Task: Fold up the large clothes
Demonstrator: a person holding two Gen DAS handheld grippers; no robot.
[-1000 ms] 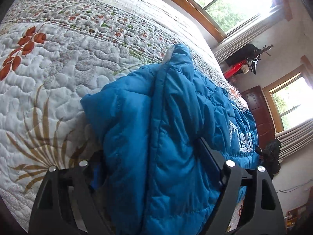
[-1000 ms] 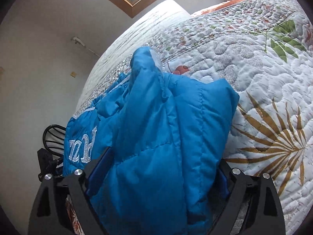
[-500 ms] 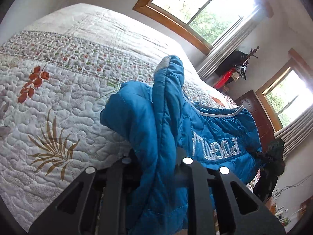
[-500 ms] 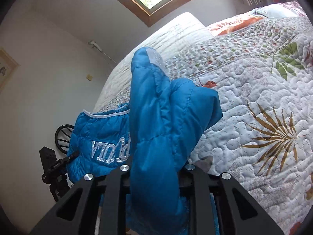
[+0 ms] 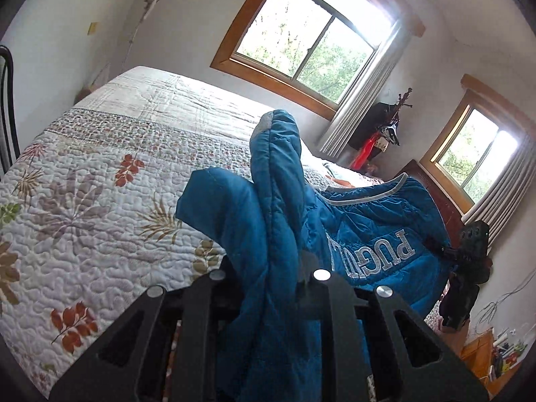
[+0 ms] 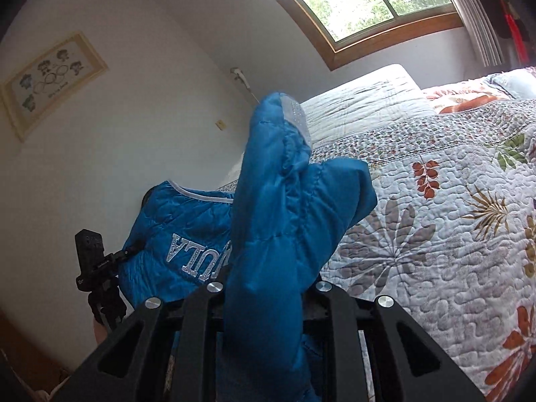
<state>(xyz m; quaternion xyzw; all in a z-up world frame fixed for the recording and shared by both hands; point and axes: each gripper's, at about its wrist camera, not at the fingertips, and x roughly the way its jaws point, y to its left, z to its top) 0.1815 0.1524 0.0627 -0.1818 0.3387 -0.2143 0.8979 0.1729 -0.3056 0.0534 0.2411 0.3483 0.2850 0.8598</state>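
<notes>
A blue quilted jacket with silver lettering hangs in the air above the bed, stretched between both grippers. In the left wrist view my left gripper is shut on a thick fold of it, a sleeve end sticking up past the fingers. The right gripper shows at the jacket's far right edge. In the right wrist view my right gripper is shut on another bunched fold of the jacket, and the left gripper holds the far left edge.
A bed with a floral quilt lies under and beyond the jacket. Windows and a coat stand line the far wall. A dark chair back stands at the left. A framed picture hangs on the wall.
Both grippers went from wide open around the jacket to shut on its folds. They then lifted it off the quilt, so the lettered panel now hangs between them.
</notes>
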